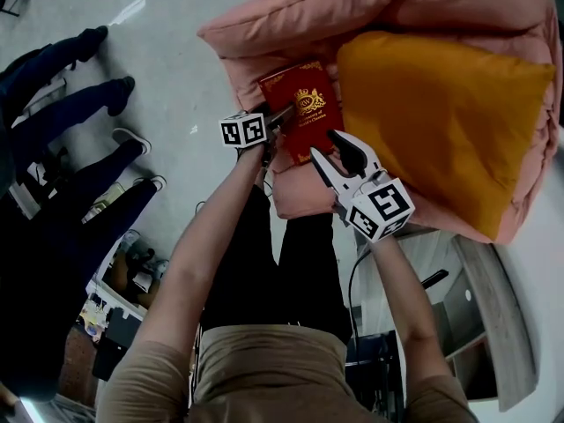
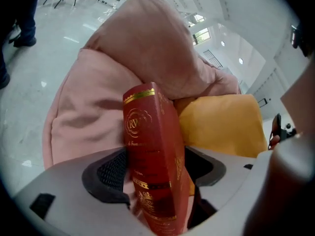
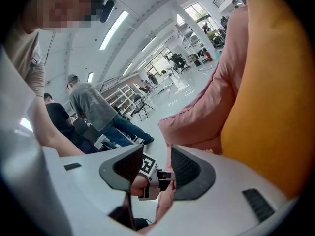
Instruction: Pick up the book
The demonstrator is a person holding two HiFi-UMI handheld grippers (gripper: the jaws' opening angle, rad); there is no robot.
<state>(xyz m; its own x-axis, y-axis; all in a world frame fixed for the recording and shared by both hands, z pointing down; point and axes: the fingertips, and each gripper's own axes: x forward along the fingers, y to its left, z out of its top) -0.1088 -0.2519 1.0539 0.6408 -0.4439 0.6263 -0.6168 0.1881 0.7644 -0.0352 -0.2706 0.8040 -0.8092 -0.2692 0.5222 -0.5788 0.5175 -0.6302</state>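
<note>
A red book [image 1: 300,108] with gold print rests against the pink beanbag [image 1: 291,16], next to an orange cushion [image 1: 441,113]. My left gripper [image 1: 284,115] reaches the book's left edge. In the left gripper view the book [image 2: 152,146] stands spine-up between the jaws of the left gripper [image 2: 155,170]. The left pad is beside the cover and a dark gap shows at the right pad, so the jaws are open around it. My right gripper [image 1: 330,148] hovers just below the book, open and with nothing in it. In its own view the right gripper [image 3: 156,170] frames the left gripper's marker cube [image 3: 146,167].
Several people's legs and shoes [image 1: 79,104] stand on the pale floor at the left. A grey-white curved piece of furniture [image 1: 502,315] lies at the lower right. In the right gripper view, people [image 3: 91,107] and shelving fill the hall behind.
</note>
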